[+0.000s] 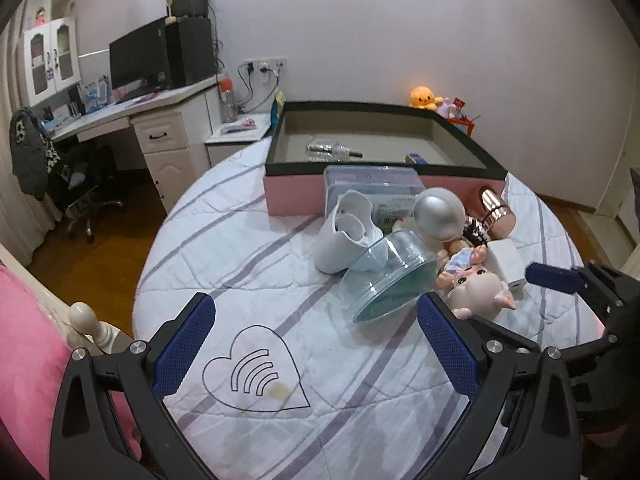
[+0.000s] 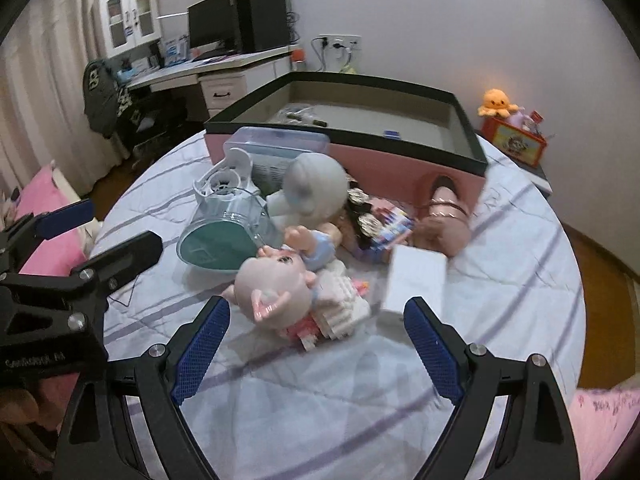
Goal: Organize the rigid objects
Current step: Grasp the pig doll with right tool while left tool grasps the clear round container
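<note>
A heap of objects lies on the striped bedcover (image 1: pixel 248 280) in front of a pink box with a black rim (image 1: pixel 296 196) (image 2: pixel 380 160). The heap holds a clear round container with a teal base (image 1: pixel 394 280) (image 2: pixel 224 236), a white jug (image 1: pixel 348 236), a silver ball (image 1: pixel 438 214), a pink-headed doll (image 1: pixel 476 286) (image 2: pixel 276 284), a small white box (image 1: pixel 506 258) (image 2: pixel 416 280) and a rose-gold cylinder (image 1: pixel 494 210). My left gripper (image 1: pixel 316 302) is open over bare cover, just short of the container. My right gripper (image 2: pixel 316 304) is open, with the doll's head and a white brick model (image 2: pixel 340 312) just ahead of its fingertips.
The pink box holds a few small items (image 1: pixel 334 150). A clear lidded case (image 1: pixel 372 178) leans against its front wall. A desk with a monitor (image 1: pixel 136 60) and an office chair (image 1: pixel 80 188) stand to the left. A bedpost knob (image 1: pixel 82 316), a pink pillow (image 1: pixel 28 360) and an orange plush (image 2: pixel 496 102) are also in view.
</note>
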Available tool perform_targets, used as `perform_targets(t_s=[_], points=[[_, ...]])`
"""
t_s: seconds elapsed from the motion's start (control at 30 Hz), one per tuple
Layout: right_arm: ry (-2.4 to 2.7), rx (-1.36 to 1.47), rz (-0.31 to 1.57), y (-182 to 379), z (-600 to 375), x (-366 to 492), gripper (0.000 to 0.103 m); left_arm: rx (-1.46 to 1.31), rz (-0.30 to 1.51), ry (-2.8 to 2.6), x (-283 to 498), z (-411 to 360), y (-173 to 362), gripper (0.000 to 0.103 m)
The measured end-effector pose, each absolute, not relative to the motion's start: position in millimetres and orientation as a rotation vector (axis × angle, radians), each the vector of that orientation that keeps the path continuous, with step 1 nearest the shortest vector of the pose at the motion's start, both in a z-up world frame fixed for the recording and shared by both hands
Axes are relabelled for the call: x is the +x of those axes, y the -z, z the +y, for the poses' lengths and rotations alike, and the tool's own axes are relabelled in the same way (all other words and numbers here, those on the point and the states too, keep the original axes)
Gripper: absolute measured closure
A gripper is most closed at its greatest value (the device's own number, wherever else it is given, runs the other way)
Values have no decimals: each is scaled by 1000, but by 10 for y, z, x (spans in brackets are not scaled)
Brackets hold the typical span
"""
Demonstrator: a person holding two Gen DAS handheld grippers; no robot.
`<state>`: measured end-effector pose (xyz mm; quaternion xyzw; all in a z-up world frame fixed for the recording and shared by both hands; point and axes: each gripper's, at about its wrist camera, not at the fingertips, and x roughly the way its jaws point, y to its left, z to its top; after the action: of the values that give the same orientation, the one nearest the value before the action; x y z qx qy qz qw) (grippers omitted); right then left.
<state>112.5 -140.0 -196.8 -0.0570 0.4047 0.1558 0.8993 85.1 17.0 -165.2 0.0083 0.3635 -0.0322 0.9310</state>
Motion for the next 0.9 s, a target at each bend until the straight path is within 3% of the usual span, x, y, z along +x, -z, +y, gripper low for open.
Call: perform_targets(t_s=[0.1, 0.3, 0.43, 0.9], points=[[-355, -138, 827, 2004, -1327, 1175, 15, 6, 754, 69, 885, 179, 1681, 1], [-402, -145, 820, 2024, -1250, 1218, 28, -2, 763, 75, 933, 182, 1701, 1], [-411, -141, 823, 2043, -1256, 1259, 52, -20, 778, 98, 975, 175, 1729, 1], [-456, -8, 800, 2017, -1594, 1200, 53, -56, 825, 190, 1180, 147, 1829, 0]])
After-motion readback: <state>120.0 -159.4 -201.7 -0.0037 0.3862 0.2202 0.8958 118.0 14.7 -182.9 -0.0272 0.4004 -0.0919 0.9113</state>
